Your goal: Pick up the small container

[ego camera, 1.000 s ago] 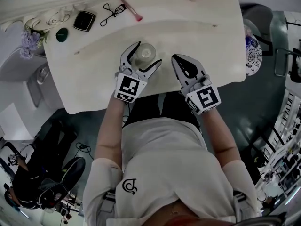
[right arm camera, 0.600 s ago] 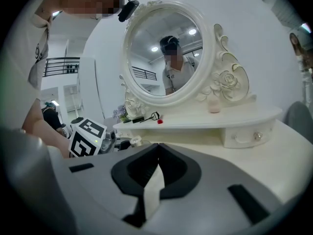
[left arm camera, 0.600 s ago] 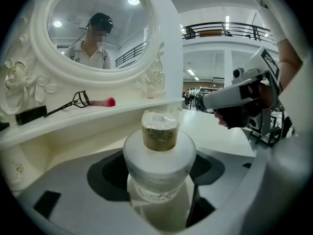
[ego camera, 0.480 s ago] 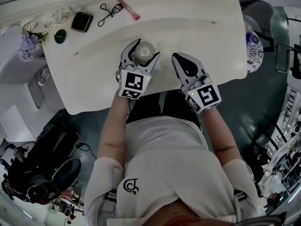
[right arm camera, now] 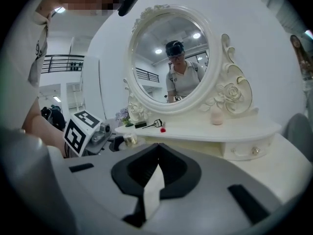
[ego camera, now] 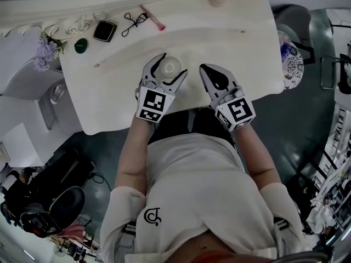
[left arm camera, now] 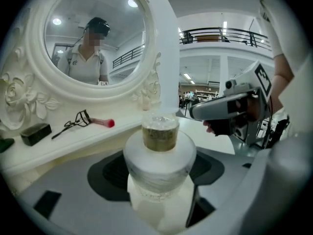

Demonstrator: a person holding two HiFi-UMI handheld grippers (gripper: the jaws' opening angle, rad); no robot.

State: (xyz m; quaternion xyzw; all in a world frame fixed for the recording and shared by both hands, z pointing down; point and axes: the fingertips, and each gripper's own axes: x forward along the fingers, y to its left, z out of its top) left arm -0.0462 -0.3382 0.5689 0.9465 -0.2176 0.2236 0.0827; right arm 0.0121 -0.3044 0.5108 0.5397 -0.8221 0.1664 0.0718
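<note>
The small container [ego camera: 168, 66], a clear jar with a wide pale lid, stands between the jaws of my left gripper [ego camera: 171, 64] at the front middle of the cream dressing table [ego camera: 109, 103]. In the left gripper view the container [left arm camera: 159, 151] fills the gap and both jaws press on its sides. Whether it rests on the table or hangs clear of it I cannot tell. My right gripper [ego camera: 208, 69] is beside it to the right, a little apart, shut with nothing in it; its jaws [right arm camera: 155, 165] meet at the tip.
Along the table's back lie an eyelash curler [ego camera: 131, 19], a pink brush [ego camera: 153, 11], a black case [ego camera: 104, 30] and a green lid [ego camera: 81, 45]. Purple flowers [ego camera: 45, 53] stand at the left end. An oval mirror [right arm camera: 168, 58] and a pink jar [right arm camera: 216, 115] stand behind.
The left jaws have closed in on the container's sides since the earliest frame. The right gripper has stayed in place, shut.
</note>
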